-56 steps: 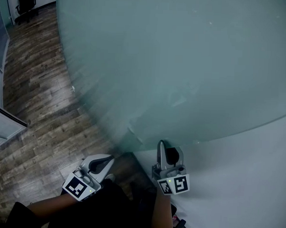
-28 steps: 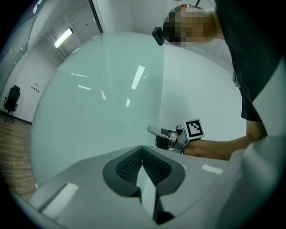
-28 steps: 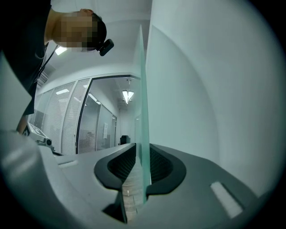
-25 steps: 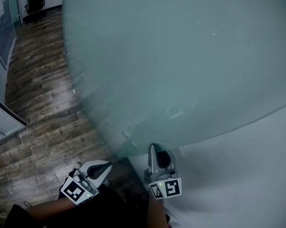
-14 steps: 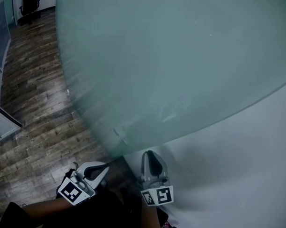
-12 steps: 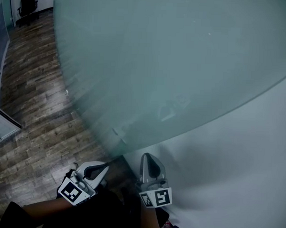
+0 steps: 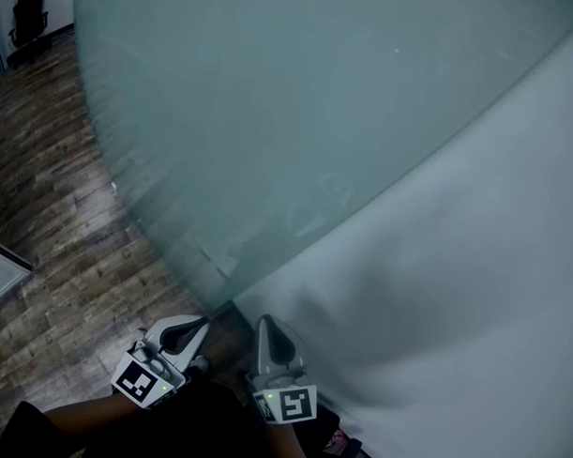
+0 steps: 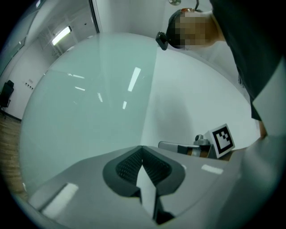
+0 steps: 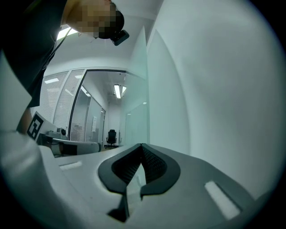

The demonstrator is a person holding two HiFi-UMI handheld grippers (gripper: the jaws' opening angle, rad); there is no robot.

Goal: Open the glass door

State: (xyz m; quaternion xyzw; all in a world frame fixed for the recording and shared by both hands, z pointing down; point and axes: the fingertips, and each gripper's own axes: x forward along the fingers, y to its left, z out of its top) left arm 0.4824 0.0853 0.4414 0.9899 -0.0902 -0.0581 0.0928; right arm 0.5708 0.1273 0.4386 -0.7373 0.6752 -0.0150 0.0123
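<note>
Evidently both tongs are closed and empty. The right tongs (image 7: 264, 322), whose jaws have just been closing on nothing, hangs just beside the white wall (image 7: 454, 276). The left tongs (image 7: 201, 322) points its tip at the lower corner of the glass door (image 7: 271, 129); whether they touch is unclear. The door stands swung wide over the wooden floor (image 7: 61, 244), so the opening looks nearly done. Next would be a last nudge at that corner, or drawing clear. Against a second ago, the door has swung further left, baring more wall, and the right tongs has dropped back.
</note>
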